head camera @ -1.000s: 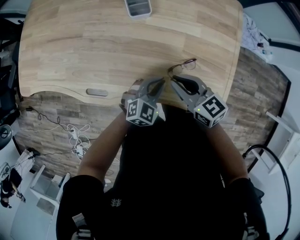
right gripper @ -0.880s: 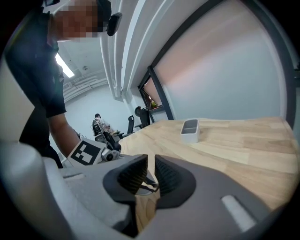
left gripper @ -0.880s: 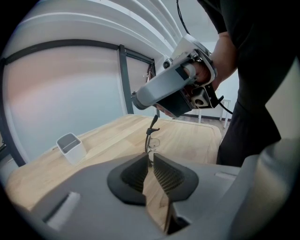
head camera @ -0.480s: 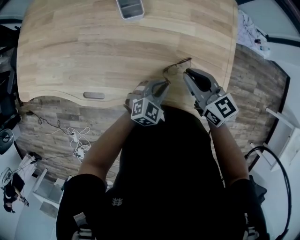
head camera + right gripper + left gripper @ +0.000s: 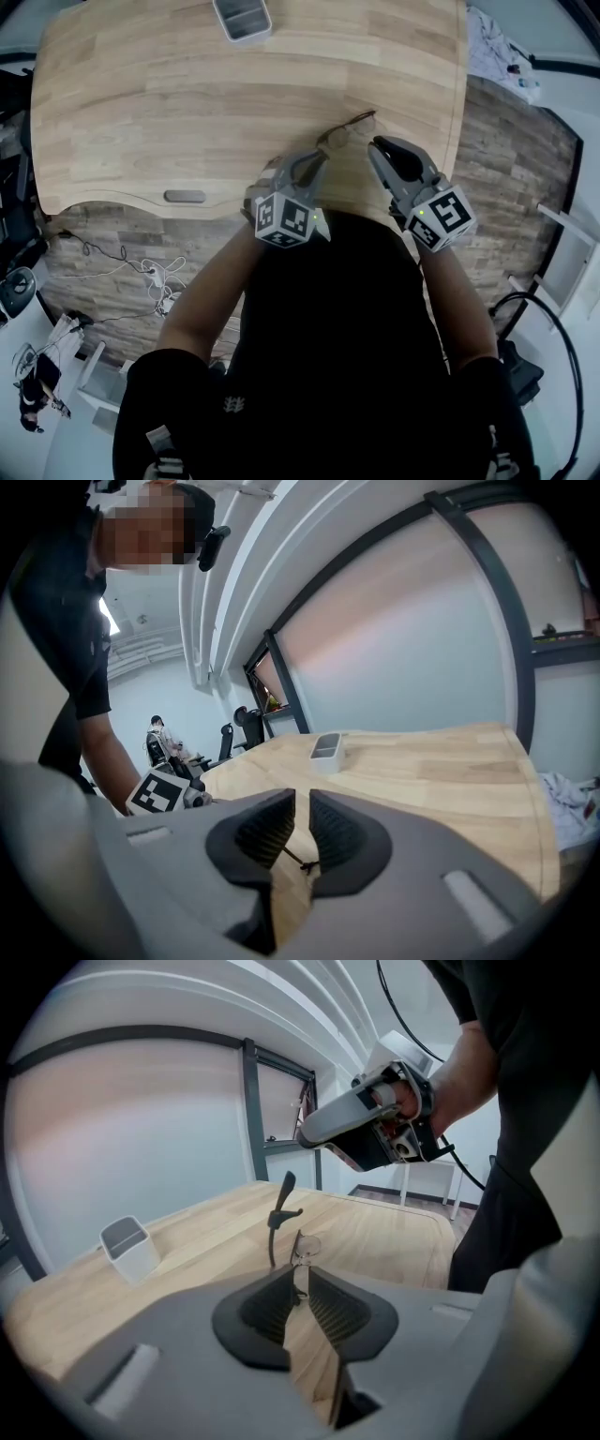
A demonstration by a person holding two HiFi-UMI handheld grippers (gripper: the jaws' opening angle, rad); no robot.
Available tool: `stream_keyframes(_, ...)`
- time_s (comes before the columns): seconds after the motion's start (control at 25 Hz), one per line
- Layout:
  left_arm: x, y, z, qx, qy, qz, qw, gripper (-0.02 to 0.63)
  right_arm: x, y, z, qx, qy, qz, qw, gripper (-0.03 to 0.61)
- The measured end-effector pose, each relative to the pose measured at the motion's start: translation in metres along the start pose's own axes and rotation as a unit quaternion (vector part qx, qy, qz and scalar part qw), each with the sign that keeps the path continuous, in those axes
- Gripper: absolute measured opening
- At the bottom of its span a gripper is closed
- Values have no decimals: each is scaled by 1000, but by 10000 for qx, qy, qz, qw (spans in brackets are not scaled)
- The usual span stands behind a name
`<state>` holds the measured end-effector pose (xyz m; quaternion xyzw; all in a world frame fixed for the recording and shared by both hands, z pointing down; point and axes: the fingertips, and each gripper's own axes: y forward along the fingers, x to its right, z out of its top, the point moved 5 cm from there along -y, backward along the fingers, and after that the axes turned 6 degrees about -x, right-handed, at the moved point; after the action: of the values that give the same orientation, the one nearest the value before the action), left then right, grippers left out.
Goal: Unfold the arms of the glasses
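I've got the glasses (image 5: 302,1244) pinched by the frame in the left gripper (image 5: 298,1279) near the desk (image 5: 141,94) edge, jaws opening (one arm pokes straight up), with the right gripper (image 5: 302,803), jaws a slit apart and empty, just to their right.

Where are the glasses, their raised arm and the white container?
glasses (image 5: 308,1243): left gripper view, on the lens.
raised arm (image 5: 282,1194): left gripper view, on its thick tip.
white container (image 5: 328,755): right gripper view, on its near wall.

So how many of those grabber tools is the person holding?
2. The left gripper is at the near edge of the table, its jaws opening with the glasses between them; the right gripper hangs just right of the glasses. None seems hidden.
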<state>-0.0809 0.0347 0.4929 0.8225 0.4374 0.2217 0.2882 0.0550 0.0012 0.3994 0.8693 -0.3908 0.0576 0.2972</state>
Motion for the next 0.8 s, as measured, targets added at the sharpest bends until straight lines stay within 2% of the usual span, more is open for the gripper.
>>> stream_keyframes(0.16,-11,-3,-4,-45,-96,73,9999,60,-1,2,-5,-35,50,16,10000,37)
stream_keyframes(0.36,6,1,-5,-80,97,-423,9990,58,1,4,-7,-61,94,-37,9999,37)
stream_keyframes(0.52,27,7,-4,-63,159,-643,9978,60,2,4,-6,-47,97,-67,9999,37)
stream_keyframes(0.8,25,16,18,250,88,-492,9984,58,9,3,-8,-83,144,-126,9998,37)
